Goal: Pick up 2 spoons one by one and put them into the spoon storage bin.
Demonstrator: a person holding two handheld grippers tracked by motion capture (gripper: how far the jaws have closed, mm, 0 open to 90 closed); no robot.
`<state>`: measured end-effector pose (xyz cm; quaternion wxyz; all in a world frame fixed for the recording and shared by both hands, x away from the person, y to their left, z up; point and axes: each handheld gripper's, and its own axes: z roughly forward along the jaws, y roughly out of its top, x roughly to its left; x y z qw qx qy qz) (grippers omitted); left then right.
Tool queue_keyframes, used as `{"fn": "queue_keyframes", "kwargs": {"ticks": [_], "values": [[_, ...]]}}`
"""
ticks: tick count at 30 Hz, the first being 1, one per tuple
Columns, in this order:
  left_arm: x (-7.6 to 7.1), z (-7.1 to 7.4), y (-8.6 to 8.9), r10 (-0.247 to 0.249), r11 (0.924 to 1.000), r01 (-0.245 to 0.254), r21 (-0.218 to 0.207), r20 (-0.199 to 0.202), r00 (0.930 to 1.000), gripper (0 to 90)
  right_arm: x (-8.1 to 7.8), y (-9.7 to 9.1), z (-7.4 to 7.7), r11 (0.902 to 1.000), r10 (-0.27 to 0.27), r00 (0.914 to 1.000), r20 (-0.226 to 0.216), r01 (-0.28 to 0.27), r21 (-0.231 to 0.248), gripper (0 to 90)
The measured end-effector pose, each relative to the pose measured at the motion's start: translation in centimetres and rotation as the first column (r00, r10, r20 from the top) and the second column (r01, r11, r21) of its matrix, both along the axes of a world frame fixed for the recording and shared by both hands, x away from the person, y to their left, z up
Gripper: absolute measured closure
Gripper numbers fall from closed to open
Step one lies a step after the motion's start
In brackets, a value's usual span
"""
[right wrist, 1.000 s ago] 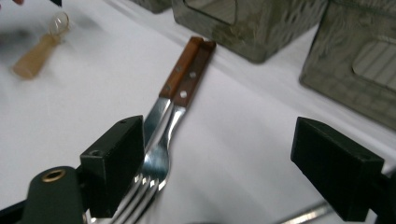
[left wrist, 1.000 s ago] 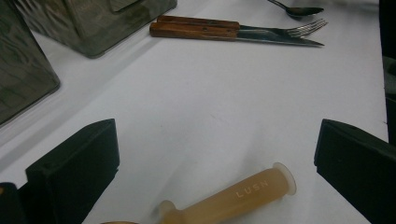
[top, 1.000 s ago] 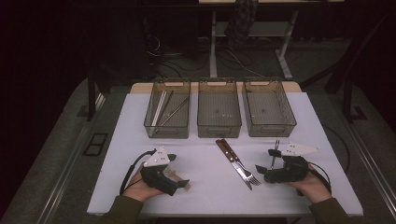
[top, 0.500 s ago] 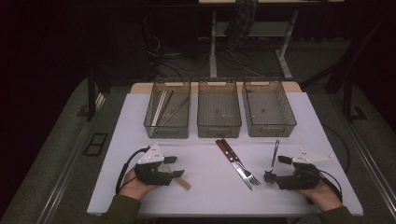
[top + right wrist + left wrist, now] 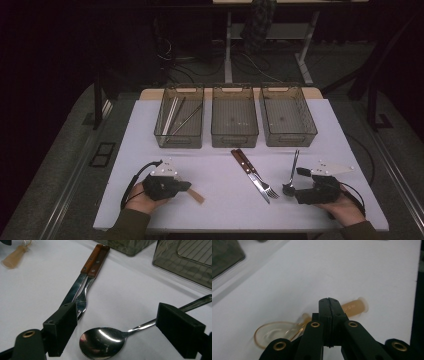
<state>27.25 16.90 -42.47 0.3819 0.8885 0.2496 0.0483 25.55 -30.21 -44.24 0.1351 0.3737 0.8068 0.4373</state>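
My left gripper (image 5: 187, 186) rests at the table's near left. Its jaws have just been closing and now meet, shut (image 5: 329, 301), with nothing visible between them. An amber plastic spoon (image 5: 277, 332) lies on the table crosswise under the tips, and its handle (image 5: 196, 196) pokes out to the right. At the near right my right gripper (image 5: 298, 185) stands open (image 5: 117, 315). The bowl of a steel spoon (image 5: 102, 340) lies between its jaws, untouched. That spoon's handle (image 5: 294, 162) points towards the bins.
A knife and fork with wooden handles (image 5: 251, 172) (image 5: 86, 281) lie side by side mid-table, left of the steel spoon. Three clear grey bins stand in a row at the back: left (image 5: 179, 142) holding long utensils, middle (image 5: 235, 143), right (image 5: 290, 141).
The left gripper's jaws have closed from wide open to shut over the amber spoon. The right gripper has shifted slightly right and towards the near edge, still open.
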Motion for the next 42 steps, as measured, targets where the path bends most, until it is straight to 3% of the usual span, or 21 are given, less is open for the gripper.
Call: {"fn": "queue_keyframes", "kwargs": {"ticks": [4,10,17,24,28,33,38,42], "values": [[-0.1,-0.2,0.4,0.026,0.9995,-0.026,0.016,-0.008,0.9996,89.1,0.0,0.1,0.0,1.0000,0.003,1.0000,0.001,-0.003,-0.006,17.2],[0.7,0.1,0.8,0.069,0.9976,-0.069,0.009,0.025,0.9973,89.1,0.0,0.2,0.0,0.9999,0.006,1.0000,0.002,-0.006,-0.010,17.2],[0.9,-0.4,0.7,0.060,0.9977,-0.059,0.033,-0.007,0.9982,89.1,0.0,0.1,0.0,1.0000,0.000,1.0000,0.005,0.000,-0.010,17.2],[0.9,-0.5,0.3,0.072,0.9951,-0.073,0.067,0.022,0.9972,89.2,0.0,0.1,0.0,0.9999,0.003,1.0000,0.004,-0.003,-0.017,17.2],[1.5,-0.4,0.1,0.082,0.9949,-0.084,0.057,0.034,0.9961,89.2,0.0,0.2,0.0,0.9998,0.004,1.0000,0.004,-0.004,-0.021,17.2],[2.4,-0.8,-0.7,0.082,0.9930,-0.084,0.083,0.027,0.9963,89.1,0.0,0.2,-0.1,0.9997,0.006,1.0000,0.002,-0.006,-0.024,17.2],[2.6,-1.2,-0.9,0.082,0.9899,-0.083,0.115,0.010,0.9966,89.2,0.0,0.2,-0.1,0.9997,0.007,1.0000,0.003,-0.007,-0.023,17.2],[2.5,-1.2,-0.7,0.084,0.9896,-0.083,0.117,-0.005,0.9965,89.2,-0.1,0.1,-0.1,0.9997,0.006,1.0000,0.002,-0.006,-0.023,17.2]]}}
